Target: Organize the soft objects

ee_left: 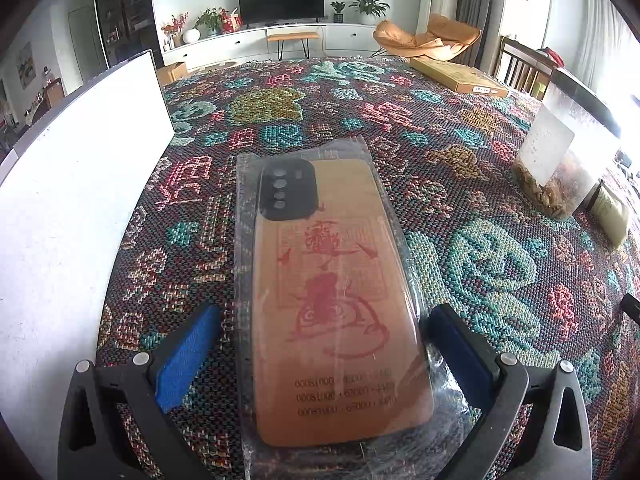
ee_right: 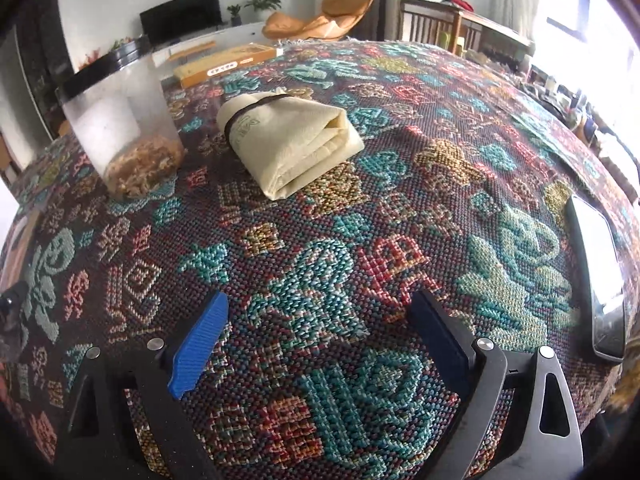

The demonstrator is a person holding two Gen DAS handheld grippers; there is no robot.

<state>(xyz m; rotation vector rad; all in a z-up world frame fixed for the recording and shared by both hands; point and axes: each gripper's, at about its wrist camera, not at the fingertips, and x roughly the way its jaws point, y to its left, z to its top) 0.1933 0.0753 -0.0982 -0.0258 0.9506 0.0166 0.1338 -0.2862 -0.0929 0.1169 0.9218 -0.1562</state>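
An orange phone case (ee_left: 336,300) with red print and a black camera block lies in a clear plastic sleeve on the patterned woven cloth (ee_left: 440,152). My left gripper (ee_left: 324,340) is open, one blue-padded finger on each side of the case's near half, without touching it. In the right wrist view a folded cream cloth (ee_right: 292,140) bound by a dark band lies on the woven cloth (ee_right: 400,160), well ahead of my right gripper (ee_right: 320,328). That gripper is open and empty, low over the cloth.
A white box wall (ee_left: 72,200) stands close on the left. A clear tub with a black lid and brown bits (ee_right: 124,120) stands left of the cream cloth and also shows in the left wrist view (ee_left: 560,160). A smartphone (ee_right: 600,280) lies at right. A flat cardboard box (ee_left: 460,76) lies far back.
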